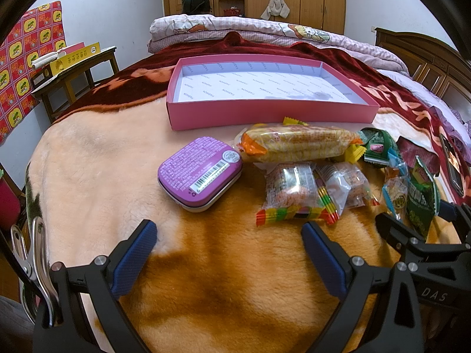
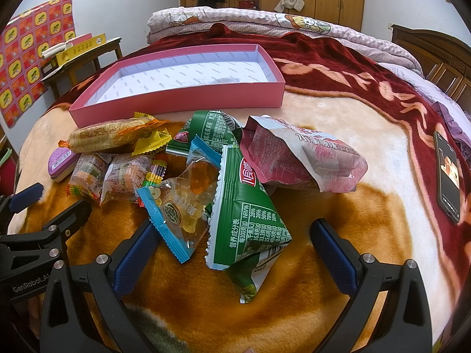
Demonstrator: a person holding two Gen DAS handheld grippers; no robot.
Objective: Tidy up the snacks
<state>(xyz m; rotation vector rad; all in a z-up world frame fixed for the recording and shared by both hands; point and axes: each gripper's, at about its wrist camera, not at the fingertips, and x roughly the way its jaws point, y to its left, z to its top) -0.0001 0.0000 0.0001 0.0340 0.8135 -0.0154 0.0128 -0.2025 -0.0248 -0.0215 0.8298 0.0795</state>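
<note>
An empty pink box (image 1: 265, 114) (image 2: 182, 100) with a white lining lies on the bed blanket. In front of it sit a purple tin (image 1: 200, 172) (image 2: 60, 160), a long orange-ended biscuit pack (image 1: 297, 144) (image 2: 112, 135), two clear candy packs (image 1: 290, 189) (image 2: 117, 176), a blue-edged gummy bag (image 2: 179, 206), green packets (image 2: 247, 209) and a pink pouch (image 2: 300, 158). My left gripper (image 1: 229, 253) is open, just short of the tin and the candy packs. My right gripper (image 2: 232, 250) is open around the near end of the green packet and the gummy bag.
A black phone (image 2: 449, 176) lies on the blanket at the right. A folded quilt (image 1: 265, 29) is piled at the back of the bed. A small wooden table (image 1: 73, 70) with yellow boxes stands at the left, wardrobes behind.
</note>
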